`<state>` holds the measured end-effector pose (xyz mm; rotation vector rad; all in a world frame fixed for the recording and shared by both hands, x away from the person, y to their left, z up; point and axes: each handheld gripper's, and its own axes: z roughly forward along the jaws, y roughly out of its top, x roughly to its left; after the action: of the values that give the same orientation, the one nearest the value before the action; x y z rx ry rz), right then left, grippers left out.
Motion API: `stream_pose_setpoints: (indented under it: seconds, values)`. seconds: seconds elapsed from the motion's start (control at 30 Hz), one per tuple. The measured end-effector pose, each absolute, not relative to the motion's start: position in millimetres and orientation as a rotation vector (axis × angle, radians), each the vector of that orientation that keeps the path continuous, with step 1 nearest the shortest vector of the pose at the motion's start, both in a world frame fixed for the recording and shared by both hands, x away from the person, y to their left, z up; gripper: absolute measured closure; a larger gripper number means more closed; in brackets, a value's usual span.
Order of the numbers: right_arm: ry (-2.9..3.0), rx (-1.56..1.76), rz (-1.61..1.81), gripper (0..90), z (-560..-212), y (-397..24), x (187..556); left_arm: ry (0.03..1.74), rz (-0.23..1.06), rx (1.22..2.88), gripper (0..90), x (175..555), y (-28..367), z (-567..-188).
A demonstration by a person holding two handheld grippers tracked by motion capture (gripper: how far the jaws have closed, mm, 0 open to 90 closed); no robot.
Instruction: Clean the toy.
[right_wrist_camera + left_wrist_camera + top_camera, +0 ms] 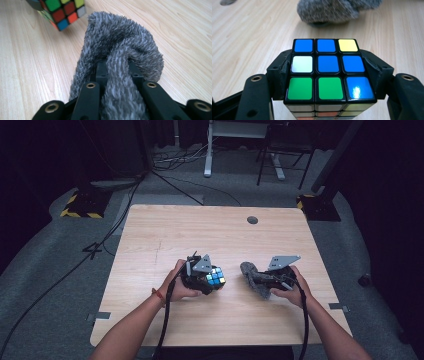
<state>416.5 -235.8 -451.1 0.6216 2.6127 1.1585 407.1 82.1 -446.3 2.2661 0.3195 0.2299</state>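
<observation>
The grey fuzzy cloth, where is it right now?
The grey fuzzy cloth is clamped in the right gripper over the wooden table, right of the colourful puzzle cube in the left gripper.

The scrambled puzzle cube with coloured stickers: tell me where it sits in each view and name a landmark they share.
High view: scrambled puzzle cube left of centre, clamped in the left gripper.
Left gripper view: cube centre and low, between the black jaws.
Right gripper view: cube at the top left corner.
Shared landmark: the grey fuzzy cloth on the light wooden table.
</observation>
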Motion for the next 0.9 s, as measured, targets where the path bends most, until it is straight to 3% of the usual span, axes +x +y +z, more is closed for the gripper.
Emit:
stream_pose_setpoints:
  seconds: [0.4,0.9]
  values:
    - [2.673,0.554,1.092,74.5,-467.0,-239.3,383.4,0.311,0.166,2.295,33.7,387.9,93.4,-459.4]
    - [2.682,0.519,1.077,66.1,-479.7,-237.2,374.8,0.349,0.142,2.307,32.8,386.8,100.0,-474.0]
